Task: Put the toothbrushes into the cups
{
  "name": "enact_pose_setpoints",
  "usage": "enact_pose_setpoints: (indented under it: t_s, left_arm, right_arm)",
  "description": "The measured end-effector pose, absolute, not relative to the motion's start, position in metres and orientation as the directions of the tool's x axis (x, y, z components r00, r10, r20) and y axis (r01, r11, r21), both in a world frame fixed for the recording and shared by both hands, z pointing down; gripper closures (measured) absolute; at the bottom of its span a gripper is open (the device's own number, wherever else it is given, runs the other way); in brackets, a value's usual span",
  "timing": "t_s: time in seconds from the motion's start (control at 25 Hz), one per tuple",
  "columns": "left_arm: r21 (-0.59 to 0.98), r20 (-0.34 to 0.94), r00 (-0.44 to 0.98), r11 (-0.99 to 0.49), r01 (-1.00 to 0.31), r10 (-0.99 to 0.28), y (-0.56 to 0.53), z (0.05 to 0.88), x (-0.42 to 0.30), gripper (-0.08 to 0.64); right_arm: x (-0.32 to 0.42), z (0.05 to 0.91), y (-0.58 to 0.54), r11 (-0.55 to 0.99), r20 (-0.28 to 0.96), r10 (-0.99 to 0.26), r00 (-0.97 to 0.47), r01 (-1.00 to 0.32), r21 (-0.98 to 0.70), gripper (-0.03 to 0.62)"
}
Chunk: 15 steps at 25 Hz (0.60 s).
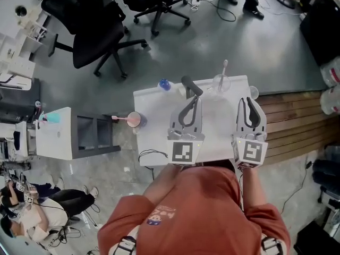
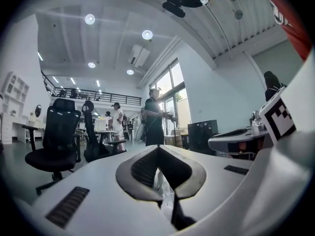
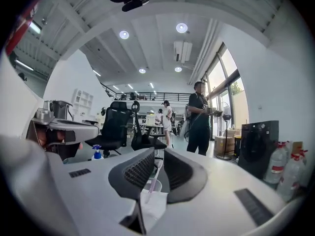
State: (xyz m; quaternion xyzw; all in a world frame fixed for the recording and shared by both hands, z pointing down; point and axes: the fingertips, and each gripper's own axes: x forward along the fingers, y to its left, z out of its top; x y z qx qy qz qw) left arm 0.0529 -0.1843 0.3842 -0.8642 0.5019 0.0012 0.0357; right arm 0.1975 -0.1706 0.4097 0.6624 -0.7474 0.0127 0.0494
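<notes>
**Head view.** The left gripper has its jaws pressed together on nothing. The right gripper has its jaws slightly parted, also empty. Both are above the white table. The clear cup, near the table's 12 o'clock edge, holds a pink toothbrush whose long axis points toward 12 o'clock. The pink cup, at the 9 o'clock edge, holds a second toothbrush whose free end points toward 9 o'clock.
</notes>
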Motion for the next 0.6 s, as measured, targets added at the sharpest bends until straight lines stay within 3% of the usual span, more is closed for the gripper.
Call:
enact_pose_setpoints:
  t_s: [0.6]
  left_arm:
    - [-0.055,-0.013,0.612,-0.61,-0.79,-0.791,-0.159,0.418,0.104,0.541]
  right_arm:
    - [0.251,0.426,-0.12,-0.017,0.166,-0.986,0.028,-0.998,0.065,0.522]
